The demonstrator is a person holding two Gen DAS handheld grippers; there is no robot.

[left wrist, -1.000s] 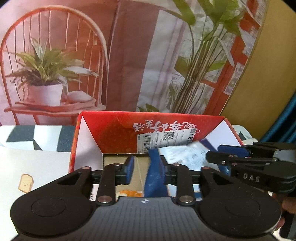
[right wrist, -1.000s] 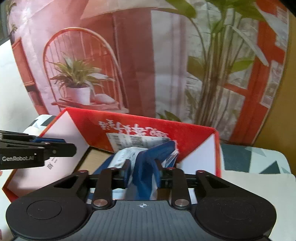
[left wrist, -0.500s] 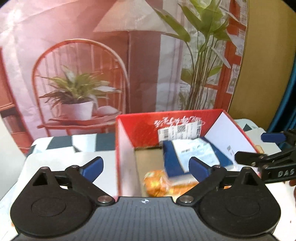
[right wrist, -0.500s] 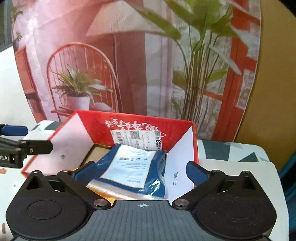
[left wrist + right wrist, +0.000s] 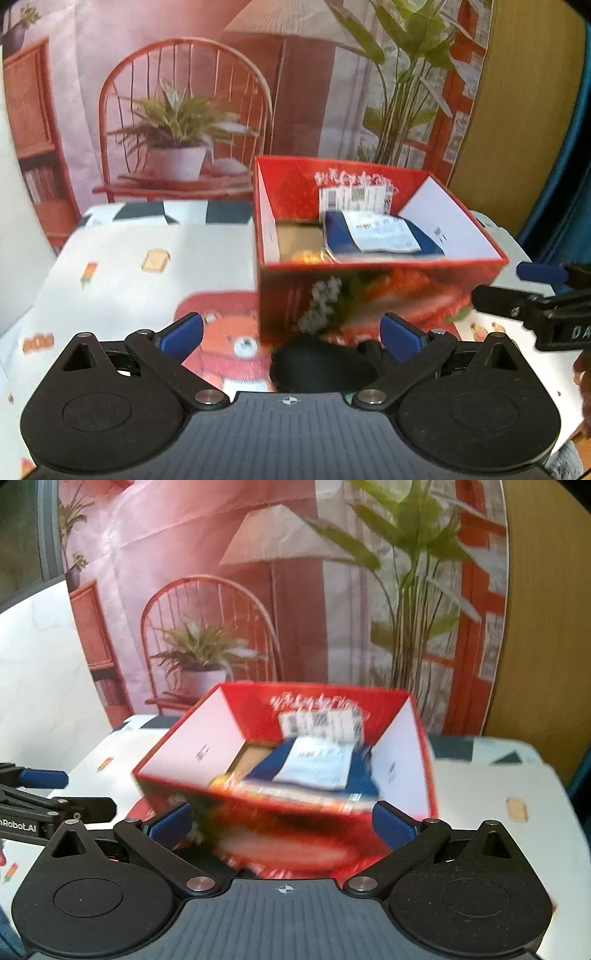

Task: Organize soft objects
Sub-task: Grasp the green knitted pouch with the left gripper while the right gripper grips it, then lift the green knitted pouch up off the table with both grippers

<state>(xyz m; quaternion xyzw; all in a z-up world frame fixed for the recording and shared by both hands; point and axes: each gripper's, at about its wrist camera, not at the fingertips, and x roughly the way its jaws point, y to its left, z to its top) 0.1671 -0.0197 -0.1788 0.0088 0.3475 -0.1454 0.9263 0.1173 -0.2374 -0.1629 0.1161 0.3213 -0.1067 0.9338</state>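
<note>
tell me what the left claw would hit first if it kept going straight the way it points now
Probably the near outer wall of the red box, straight ahead of the open, empty left claw. A dark object sits lower between them; depth is unclear.

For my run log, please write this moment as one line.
left hand-held gripper: open, empty | right hand-held gripper: open, empty | blue package: inside red box

The open red cardboard box (image 5: 369,295) has a glossy printed outside and matt white inner walls, with bare brown card on its floor. In it lies a dark blue soft package (image 5: 380,236) in shiny film, bearing a white paper label. The white tablecloth with cartoon prints (image 5: 122,280) looks smooth. The backdrop printed with a chair and plants (image 5: 184,92) shows creases like thin cloth.
</note>
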